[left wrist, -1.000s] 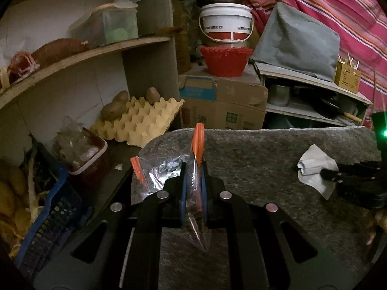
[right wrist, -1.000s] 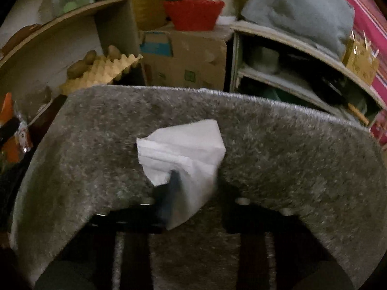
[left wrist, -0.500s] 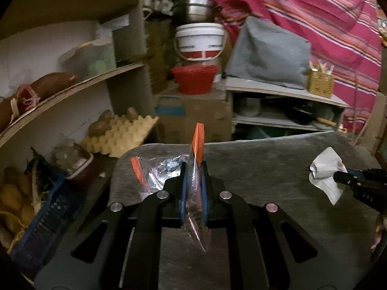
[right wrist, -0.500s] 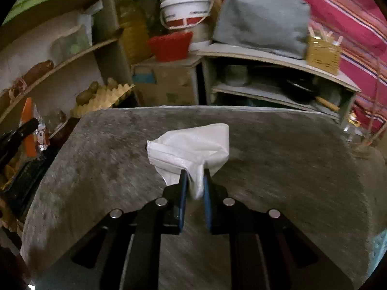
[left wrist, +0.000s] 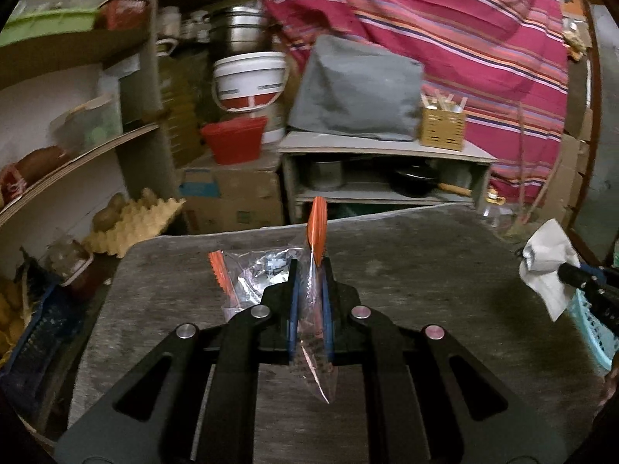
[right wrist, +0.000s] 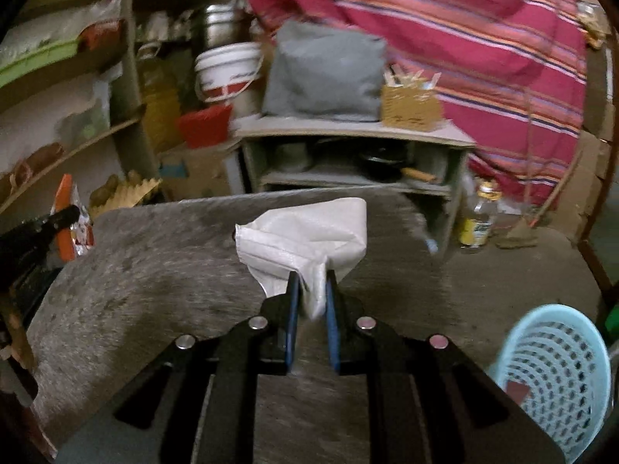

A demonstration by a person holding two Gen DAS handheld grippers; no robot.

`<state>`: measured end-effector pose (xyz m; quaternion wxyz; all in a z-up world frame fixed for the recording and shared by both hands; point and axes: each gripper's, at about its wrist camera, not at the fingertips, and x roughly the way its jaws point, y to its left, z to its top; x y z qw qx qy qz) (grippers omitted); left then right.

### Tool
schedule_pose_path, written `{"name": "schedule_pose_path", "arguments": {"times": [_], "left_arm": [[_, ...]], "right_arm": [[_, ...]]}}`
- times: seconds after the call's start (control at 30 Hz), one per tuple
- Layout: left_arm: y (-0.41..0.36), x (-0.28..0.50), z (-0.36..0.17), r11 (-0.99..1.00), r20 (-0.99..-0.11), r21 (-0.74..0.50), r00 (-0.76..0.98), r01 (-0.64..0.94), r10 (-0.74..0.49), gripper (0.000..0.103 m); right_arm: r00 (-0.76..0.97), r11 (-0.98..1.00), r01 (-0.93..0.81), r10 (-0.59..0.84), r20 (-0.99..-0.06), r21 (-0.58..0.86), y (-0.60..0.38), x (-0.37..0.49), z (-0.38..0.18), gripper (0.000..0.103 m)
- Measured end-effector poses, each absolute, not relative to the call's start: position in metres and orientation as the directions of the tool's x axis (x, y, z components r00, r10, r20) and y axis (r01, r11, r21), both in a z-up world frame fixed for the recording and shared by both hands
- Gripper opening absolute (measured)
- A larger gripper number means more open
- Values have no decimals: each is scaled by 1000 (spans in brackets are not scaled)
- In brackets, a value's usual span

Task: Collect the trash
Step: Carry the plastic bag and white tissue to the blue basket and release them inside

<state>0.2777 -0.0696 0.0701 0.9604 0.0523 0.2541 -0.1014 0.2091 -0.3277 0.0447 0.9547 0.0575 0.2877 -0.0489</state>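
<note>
**Carrying two scraps above the table, with the bin low at the right**

Pinched between the closed blue pads of the left gripper (left wrist: 309, 282), a clear plastic wrapper with orange edges (left wrist: 318, 228) is held clear of the grey felt-covered table (left wrist: 406, 270). A crumpled white tissue (right wrist: 309, 232) is clamped in the narrow jaws of the right gripper (right wrist: 311, 290), also lifted off the surface. A light blue perforated basket (right wrist: 557, 379) is seen low at the right edge, beyond the table. Only a thin fold of each scrap is gripped, so either could be slipped loose by a quick swing and dropped short of the basket. The tissue's loose corner could be snagged on the felt if carried too low. A release made before the gripper is over the basket's mouth would likely land the scrap on the floor. The wrapper's trailing tail could cling to the pads when they are opened.
</note>
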Motion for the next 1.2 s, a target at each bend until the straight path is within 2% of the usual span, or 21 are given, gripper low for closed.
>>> {"name": "schedule_pose_path", "arguments": {"times": [0.3,0.53,1.2], "left_arm": [[-163,248,73,943,-489,82,837,324,-245,9],[-233,216,66,911,-483,90,817,403,-314,9],[-404,139,23,788,-520,94,704,609,-483,9]], "right_arm": [[826,958,268,-176,-536,98,-424,141,48,14],[769,923,380,-279,-575,60,-483,106,36,14],[700,858,502,-328,-634,110,-586,50,-8,14]]}}
